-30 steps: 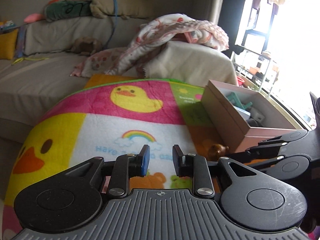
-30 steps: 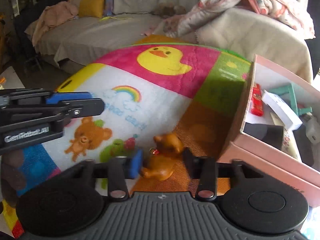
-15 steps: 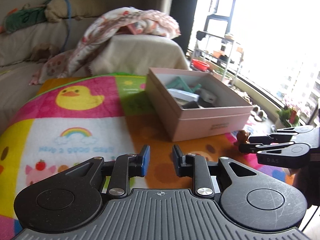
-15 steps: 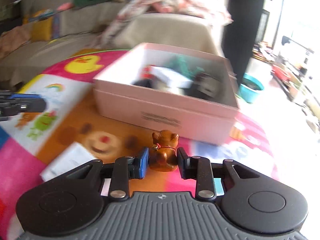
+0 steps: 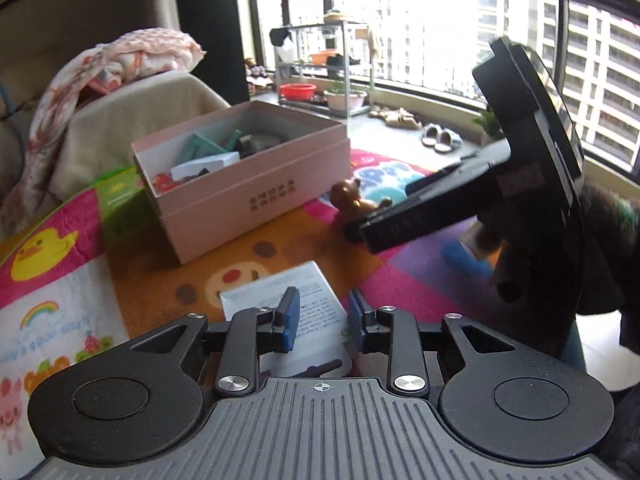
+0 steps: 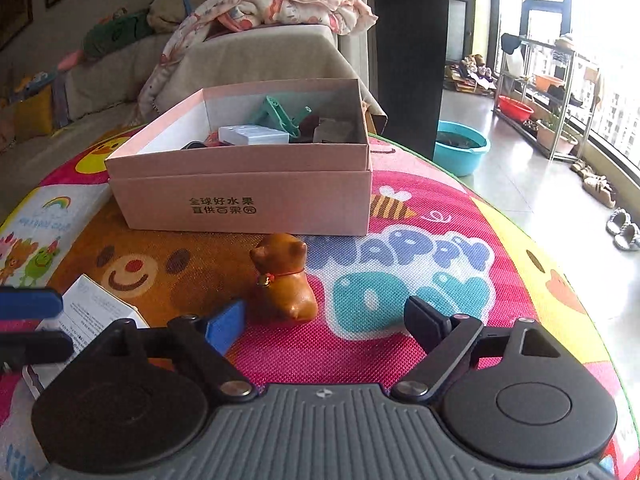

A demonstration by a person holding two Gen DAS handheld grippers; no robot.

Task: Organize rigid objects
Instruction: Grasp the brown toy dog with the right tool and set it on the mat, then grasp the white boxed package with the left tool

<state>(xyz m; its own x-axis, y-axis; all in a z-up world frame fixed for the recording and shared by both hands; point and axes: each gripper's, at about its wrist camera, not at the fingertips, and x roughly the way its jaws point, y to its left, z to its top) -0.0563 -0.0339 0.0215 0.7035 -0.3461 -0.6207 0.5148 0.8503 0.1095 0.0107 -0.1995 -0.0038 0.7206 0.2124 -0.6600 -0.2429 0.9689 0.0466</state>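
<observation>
A bright play mat (image 6: pixel 440 280) covers the floor, with a pink box (image 6: pixel 248 196) of small items at its far side. Just near of the box stands a brown bear figurine (image 6: pixel 286 280), loose on the mat. The right gripper (image 6: pixel 324 320) has just opened, jaws spread wide, the bear just beyond its fingertips, untouched. The left gripper (image 5: pixel 320 316), slightly parted with nothing between its jaws, hangs over a white leaflet (image 5: pixel 280 300).

Bright daylight enters through curved windows (image 5: pixel 600 60); tower blocks (image 5: pixel 624 92) stand outside. Pale tiled floor (image 6: pixel 520 168), glossy. Metal rack (image 5: pixel 320 64) by the glass, red basin (image 5: pixel 298 90) on its lower shelf. Teal basin (image 6: pixel 462 150) on the floor near a dark pillar (image 6: pixel 408 40). Beige sofa (image 6: pixel 104 76); patterned blanket (image 6: pixel 288 4) draped over its end. Slippers (image 5: pixel 440 140) near the window.
</observation>
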